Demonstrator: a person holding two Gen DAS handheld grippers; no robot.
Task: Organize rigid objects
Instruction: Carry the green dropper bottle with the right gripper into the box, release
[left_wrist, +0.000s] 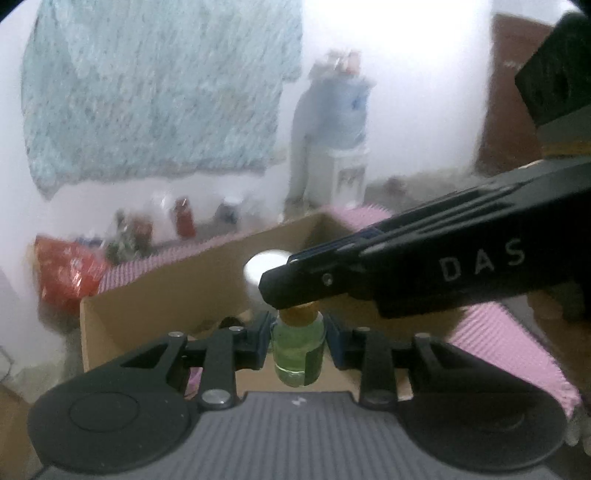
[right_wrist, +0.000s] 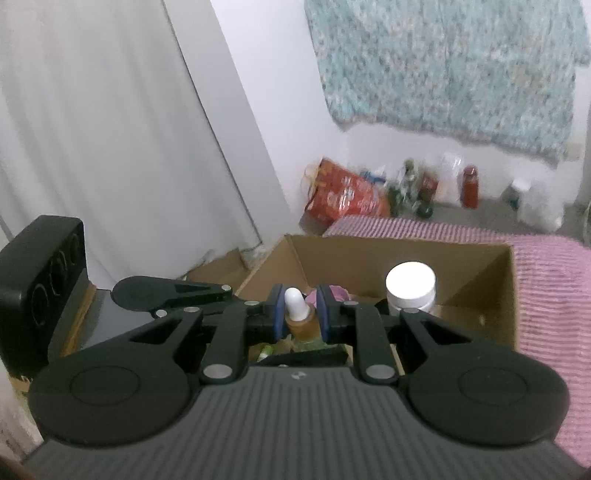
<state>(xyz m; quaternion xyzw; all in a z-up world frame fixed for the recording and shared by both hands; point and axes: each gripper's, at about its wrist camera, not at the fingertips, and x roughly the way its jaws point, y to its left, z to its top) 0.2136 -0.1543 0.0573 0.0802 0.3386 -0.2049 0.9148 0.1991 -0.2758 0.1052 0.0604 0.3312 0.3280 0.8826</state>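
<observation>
Two grippers share one green dropper bottle (left_wrist: 297, 352) above the cardboard box (right_wrist: 476, 275): left gripper (left_wrist: 297, 341) clamps its glass, right gripper (right_wrist: 300, 314) its cap. A white-lidded jar (right_wrist: 410, 286) stands inside, on pink cloth (right_wrist: 546, 295).

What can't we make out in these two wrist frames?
- Left wrist view: the dropper bottle's top is hidden by the right gripper crossing above it.
- Right wrist view: the bottle's glass body is mostly hidden behind the blue pads; only the white bulb and amber collar show.
- Cardboard box: its floor is blocked by both grippers.
- Items along the wall: too blurred to identify.
- Left gripper: pad contact with the bottle unclear.
</observation>
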